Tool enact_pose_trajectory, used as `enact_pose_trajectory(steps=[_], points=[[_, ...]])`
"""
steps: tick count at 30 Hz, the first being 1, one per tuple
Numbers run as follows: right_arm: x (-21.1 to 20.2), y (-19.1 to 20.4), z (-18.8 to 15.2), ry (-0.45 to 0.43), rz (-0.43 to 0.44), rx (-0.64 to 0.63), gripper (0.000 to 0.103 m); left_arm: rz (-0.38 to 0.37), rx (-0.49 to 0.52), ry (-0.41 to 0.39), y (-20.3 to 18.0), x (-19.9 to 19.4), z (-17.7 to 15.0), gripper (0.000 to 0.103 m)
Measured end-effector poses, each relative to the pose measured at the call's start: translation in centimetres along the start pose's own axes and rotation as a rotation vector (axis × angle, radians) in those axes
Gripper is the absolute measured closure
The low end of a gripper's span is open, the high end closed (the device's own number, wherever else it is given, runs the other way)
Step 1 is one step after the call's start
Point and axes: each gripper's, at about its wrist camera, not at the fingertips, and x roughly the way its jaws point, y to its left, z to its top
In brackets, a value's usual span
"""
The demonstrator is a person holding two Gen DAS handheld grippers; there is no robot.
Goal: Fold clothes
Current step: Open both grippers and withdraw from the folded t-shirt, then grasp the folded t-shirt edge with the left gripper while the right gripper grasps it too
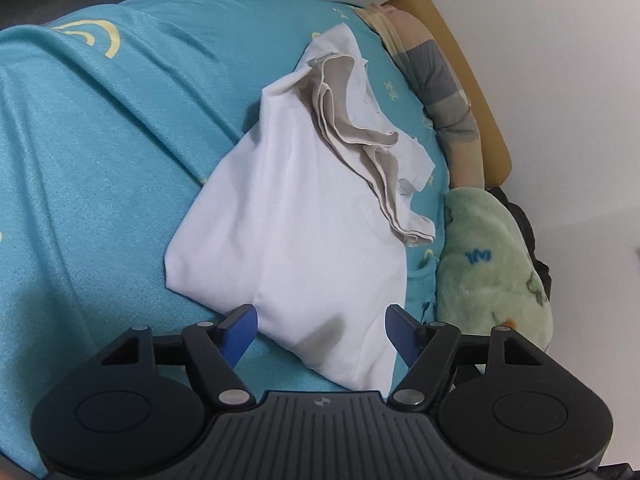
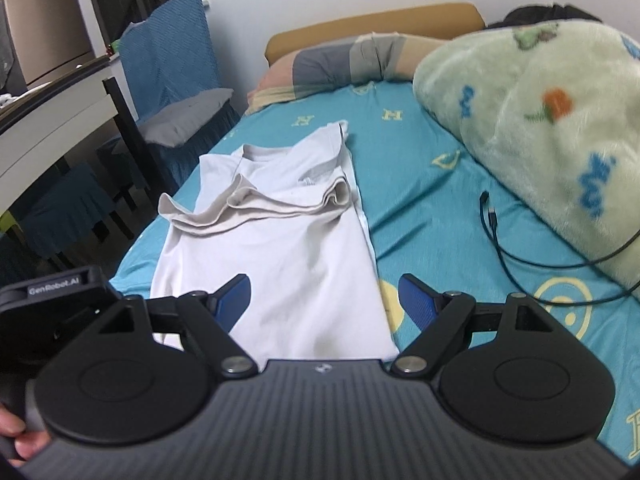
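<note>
A white T-shirt [image 1: 288,216] lies on the teal bedsheet [image 1: 100,140], its sides folded in and a rumpled sleeve fold across its upper part. My left gripper [image 1: 320,328] is open and empty, hovering over the shirt's near hem. In the right wrist view the same shirt [image 2: 280,240] lies lengthwise with its collar far away. My right gripper [image 2: 326,304] is open and empty above the shirt's near right corner. The left gripper's body [image 2: 56,304] shows at the shirt's left edge.
A green fleece blanket [image 2: 540,120] is heaped on the bed's right side, with a black cable [image 2: 496,236] beside it. A striped pillow [image 2: 340,60] and tan headboard [image 2: 380,24] lie beyond. A desk [image 2: 48,120] and chair [image 2: 172,64] stand left of the bed.
</note>
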Motion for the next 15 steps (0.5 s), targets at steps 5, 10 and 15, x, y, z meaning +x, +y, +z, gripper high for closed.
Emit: enact_pose_trajectory(steps=[5, 10, 15], points=[[1.2, -1.7, -0.1, 0.076, 0.033, 0.118, 0.021, 0.033, 0.001, 0.006, 0.2, 0.2, 0.0, 0.033], [3.1, -4.2, -1.3, 0.202, 0.184, 0.377, 0.021, 0.048, -0.046, 0.052, 1.1, 1.2, -0.1, 0.034], [5.8, -6.3, -3.6, 0.33, 0.291, 0.67, 0.02, 0.054, -0.135, 0.021, 2.5, 1.6, 0.9, 0.053]])
